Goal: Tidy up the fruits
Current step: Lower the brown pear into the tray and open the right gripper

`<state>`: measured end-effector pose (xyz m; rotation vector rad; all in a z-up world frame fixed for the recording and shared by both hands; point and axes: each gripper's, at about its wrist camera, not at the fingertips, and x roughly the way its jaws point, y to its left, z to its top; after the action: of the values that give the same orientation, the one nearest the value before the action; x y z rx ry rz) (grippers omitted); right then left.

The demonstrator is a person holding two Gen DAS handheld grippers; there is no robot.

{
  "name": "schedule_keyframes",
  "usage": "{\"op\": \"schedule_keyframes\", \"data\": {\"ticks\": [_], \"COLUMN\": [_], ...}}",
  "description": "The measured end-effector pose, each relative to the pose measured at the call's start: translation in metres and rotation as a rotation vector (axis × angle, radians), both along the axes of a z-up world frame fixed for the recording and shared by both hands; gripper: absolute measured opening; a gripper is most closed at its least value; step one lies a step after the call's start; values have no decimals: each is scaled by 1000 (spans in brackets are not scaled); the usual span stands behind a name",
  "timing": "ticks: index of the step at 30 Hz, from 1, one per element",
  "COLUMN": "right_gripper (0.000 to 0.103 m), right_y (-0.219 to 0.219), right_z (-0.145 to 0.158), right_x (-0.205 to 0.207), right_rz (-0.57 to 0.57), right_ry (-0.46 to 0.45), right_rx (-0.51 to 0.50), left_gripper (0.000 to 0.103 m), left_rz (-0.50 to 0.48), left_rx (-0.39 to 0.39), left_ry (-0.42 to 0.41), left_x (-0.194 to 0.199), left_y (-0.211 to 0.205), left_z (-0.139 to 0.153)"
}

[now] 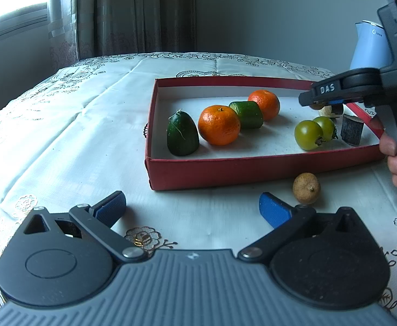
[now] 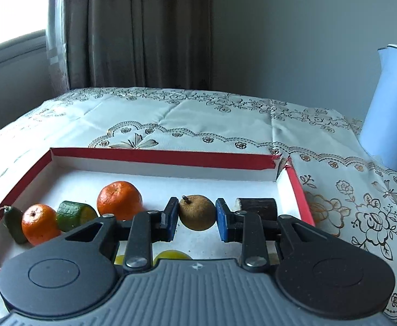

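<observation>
A red box [image 1: 225,169] on the table holds two oranges [image 1: 219,125] [image 1: 264,103], two green cucumber pieces [image 1: 182,134] [image 1: 247,114], two green tomatoes [image 1: 308,135] and a dark brown chunk [image 1: 352,129]. My right gripper [image 2: 197,217] hangs over the box's right part, shut on a small brown round fruit [image 2: 197,212]. In the left wrist view that right gripper [image 1: 320,106] enters from the right, held by a hand [image 1: 396,157]. My left gripper [image 1: 193,207] stands open above the cloth in front of the box, nothing between its fingers. A second brown fruit [image 1: 306,188] lies on the cloth by the box's front wall.
A pale blue kettle [image 2: 388,108] stands at the table's back right, beyond the box's torn far right corner [image 2: 280,163]. A white embroidered tablecloth [image 1: 76,135] covers the table. Curtains and a window are behind on the left.
</observation>
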<state>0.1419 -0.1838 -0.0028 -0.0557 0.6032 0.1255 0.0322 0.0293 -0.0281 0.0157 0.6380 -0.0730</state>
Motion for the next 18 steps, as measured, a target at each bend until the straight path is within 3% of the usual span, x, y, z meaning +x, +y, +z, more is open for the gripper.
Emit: {"op": "schedule_keyframes", "data": {"ticks": [8,18], "right_gripper": [29,29], "right_y": [0,-2], "right_z": [-12,-8], "right_x": [8,2], "right_rz": [-12,-11], "right_ry": [54,45], "right_rx": [9,6], "left_gripper": [103,103], "left_rz": [0,0], "left_rx": [0,0], "left_ry": [0,0], "left_x": [0,1], "left_y": [0,0], "left_z": [0,-1]}}
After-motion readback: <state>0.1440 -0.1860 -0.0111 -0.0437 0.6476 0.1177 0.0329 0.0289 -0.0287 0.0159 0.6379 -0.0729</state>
